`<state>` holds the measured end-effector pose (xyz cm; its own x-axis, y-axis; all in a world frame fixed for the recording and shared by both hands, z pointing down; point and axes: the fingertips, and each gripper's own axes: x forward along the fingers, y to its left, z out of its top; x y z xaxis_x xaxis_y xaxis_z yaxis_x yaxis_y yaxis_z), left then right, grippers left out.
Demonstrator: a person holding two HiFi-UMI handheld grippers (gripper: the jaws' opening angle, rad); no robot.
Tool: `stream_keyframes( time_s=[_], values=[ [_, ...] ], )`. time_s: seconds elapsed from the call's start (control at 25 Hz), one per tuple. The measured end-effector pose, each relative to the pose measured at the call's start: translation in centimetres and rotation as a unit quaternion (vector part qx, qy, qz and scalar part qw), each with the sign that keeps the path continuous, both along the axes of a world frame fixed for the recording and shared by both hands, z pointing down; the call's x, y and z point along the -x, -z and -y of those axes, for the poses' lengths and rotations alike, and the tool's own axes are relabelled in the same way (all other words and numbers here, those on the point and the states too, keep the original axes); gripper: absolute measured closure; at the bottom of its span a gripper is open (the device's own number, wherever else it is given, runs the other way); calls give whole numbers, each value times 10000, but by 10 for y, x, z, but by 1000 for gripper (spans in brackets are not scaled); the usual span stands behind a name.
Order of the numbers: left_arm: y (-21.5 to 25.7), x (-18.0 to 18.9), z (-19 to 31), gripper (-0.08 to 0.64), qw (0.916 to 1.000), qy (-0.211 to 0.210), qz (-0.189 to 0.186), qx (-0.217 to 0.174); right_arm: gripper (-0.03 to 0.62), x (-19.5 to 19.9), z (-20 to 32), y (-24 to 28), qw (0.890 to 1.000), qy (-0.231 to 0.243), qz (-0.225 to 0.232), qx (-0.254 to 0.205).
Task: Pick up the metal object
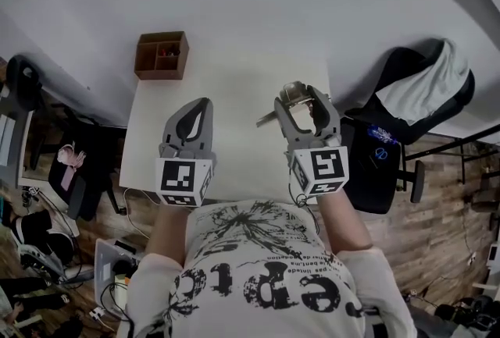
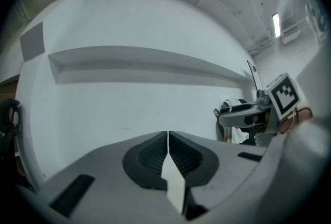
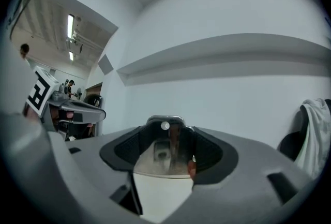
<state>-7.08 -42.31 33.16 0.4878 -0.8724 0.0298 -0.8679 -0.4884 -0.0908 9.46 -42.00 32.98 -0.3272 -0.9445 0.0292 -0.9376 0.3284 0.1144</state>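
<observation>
Two grippers hang above the near half of the white table (image 1: 234, 79). The left gripper (image 2: 168, 137) has its jaws pressed together with nothing between them. The right gripper (image 3: 165, 140) is clamped on the metal object (image 3: 164, 153), a shiny piece seated deep between the pads. It seems clear of the table, though the head view leaves that unsure. One end pokes out leftward, towards the other gripper, so its long axis runs across the grip. Farther off, at the table's far left corner, stands a wooden box (image 1: 161, 55).
</observation>
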Motion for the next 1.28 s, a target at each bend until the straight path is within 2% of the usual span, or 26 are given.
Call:
stream_keyframes(
  time_s=[0.36, 1.28],
  values=[
    [15, -12, -4, 548, 9998, -80, 15, -167, 313, -7, -1, 0, 10000, -37, -2, -60],
    [9, -18, -4, 548, 10000, 54, 36, -54, 313, -13, -1, -11, 9998, -47, 191, 46]
  ],
)
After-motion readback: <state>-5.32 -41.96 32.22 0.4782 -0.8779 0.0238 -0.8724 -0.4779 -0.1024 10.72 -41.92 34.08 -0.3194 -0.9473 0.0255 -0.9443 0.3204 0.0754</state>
